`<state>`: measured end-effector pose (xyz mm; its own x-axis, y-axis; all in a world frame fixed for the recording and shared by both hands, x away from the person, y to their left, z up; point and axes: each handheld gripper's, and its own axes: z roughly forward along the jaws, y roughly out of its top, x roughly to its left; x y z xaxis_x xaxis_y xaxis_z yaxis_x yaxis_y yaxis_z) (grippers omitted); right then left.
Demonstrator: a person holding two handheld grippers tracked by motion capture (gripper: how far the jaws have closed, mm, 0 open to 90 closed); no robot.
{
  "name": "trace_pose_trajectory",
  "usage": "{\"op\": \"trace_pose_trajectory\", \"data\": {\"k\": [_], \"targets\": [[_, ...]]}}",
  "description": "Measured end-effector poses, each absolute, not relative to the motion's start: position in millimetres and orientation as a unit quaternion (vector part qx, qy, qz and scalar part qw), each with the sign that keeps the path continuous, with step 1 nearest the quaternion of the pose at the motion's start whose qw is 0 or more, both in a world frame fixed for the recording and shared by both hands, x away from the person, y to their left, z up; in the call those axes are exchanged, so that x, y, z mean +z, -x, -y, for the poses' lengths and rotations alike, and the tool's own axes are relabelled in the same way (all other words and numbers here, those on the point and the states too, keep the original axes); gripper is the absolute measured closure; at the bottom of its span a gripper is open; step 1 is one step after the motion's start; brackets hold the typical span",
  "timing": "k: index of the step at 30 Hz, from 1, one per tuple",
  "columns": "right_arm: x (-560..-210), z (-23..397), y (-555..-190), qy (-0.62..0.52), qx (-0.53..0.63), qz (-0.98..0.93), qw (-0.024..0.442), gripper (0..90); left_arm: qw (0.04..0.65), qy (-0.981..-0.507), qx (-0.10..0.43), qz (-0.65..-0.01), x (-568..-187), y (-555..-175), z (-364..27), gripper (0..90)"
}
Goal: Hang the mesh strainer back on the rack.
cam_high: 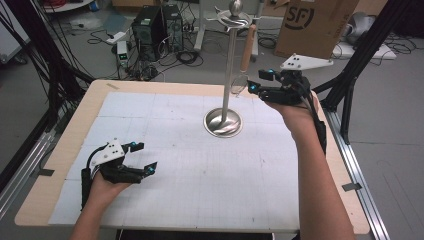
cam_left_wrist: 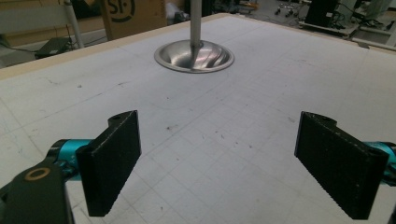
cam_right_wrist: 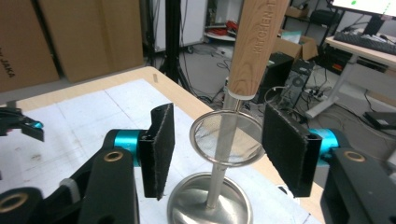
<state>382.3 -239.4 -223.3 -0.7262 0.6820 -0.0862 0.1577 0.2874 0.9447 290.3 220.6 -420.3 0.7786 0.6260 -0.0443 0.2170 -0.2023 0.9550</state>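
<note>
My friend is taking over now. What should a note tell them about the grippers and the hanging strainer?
Left gripper: open, empty, low over the table near its left front.
Right gripper: open, jaws either side of the strainer, pads not touching it.
Strainer: hangs by its wooden handle from the top of the metal stand, which is at the back of the table.
Done: strainer is hung.
Left: probably just back the right gripper away.

One metal stand (cam_high: 229, 65) with a round dished base rises at the far middle of the table (cam_high: 60, 150). One wooden-handled strainer (cam_right_wrist: 227, 137) hangs from it. Two handheld grippers: the left gripper (cam_high: 141, 158) near left, the right gripper (cam_high: 260, 81) far right. One cardboard box (cam_high: 315, 22) stands beyond the table.
</note>
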Motion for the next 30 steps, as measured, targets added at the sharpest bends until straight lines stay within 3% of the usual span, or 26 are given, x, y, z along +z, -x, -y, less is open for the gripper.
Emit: {"op": "trace_pose_trajectory", "data": {"k": [30], "targets": [[-281.0,259.1,-335.7,-0.246,0.570,-0.754,0.214,31.2,0.565,-0.756,0.180,-0.278,-420.3,-289.8,-219.7,15.0]]}}
